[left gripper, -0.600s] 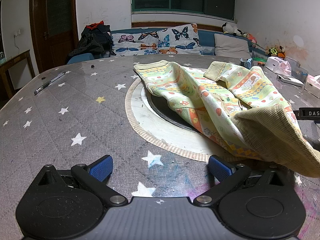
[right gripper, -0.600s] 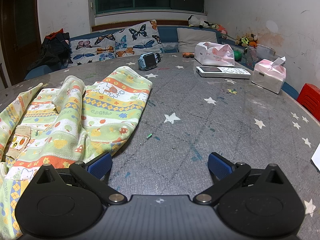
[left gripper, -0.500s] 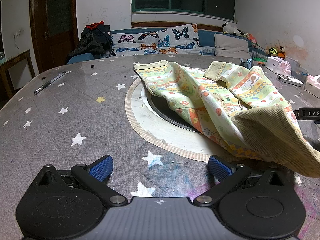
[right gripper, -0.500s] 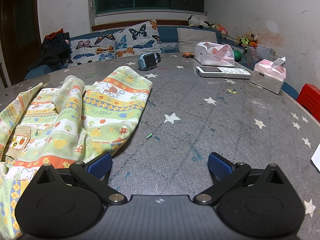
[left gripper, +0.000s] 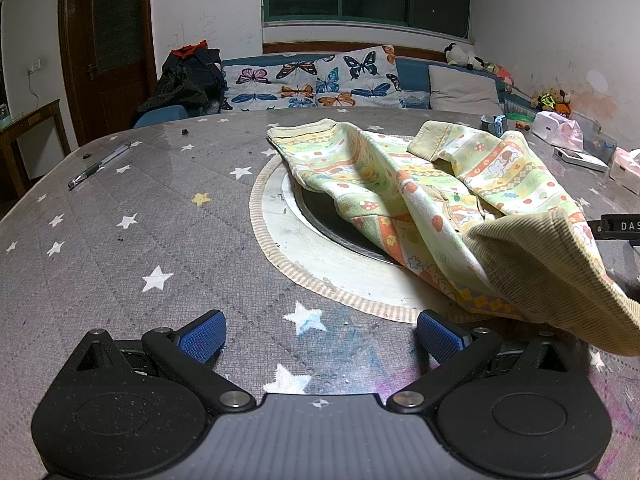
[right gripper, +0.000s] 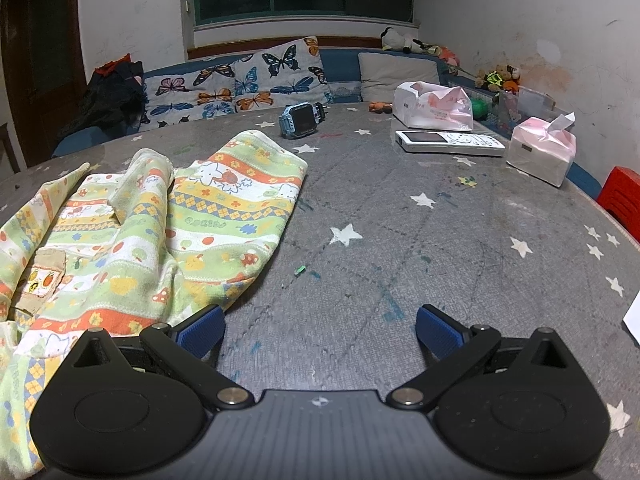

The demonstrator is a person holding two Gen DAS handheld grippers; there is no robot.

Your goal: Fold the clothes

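Observation:
A small patterned garment [left gripper: 432, 200] in green, yellow and orange lies crumpled on the grey star-print table, over the round centre plate [left gripper: 320, 232]. Its ribbed beige hem [left gripper: 548, 272] lies nearest, just right of my left gripper [left gripper: 320, 332], which is open and empty above the table. In the right wrist view the same garment [right gripper: 160, 216] spreads to the left, with its edge by the left blue pad [right gripper: 202, 330]. My right gripper [right gripper: 320, 330] is open and empty.
A pen [left gripper: 98, 164] lies far left. A blue watch [right gripper: 302, 120], a white remote [right gripper: 450, 143], a tissue pack [right gripper: 542, 154] and a white bag [right gripper: 434, 106] sit at the back right. A sofa with butterfly cushions [left gripper: 312, 84] stands behind the table.

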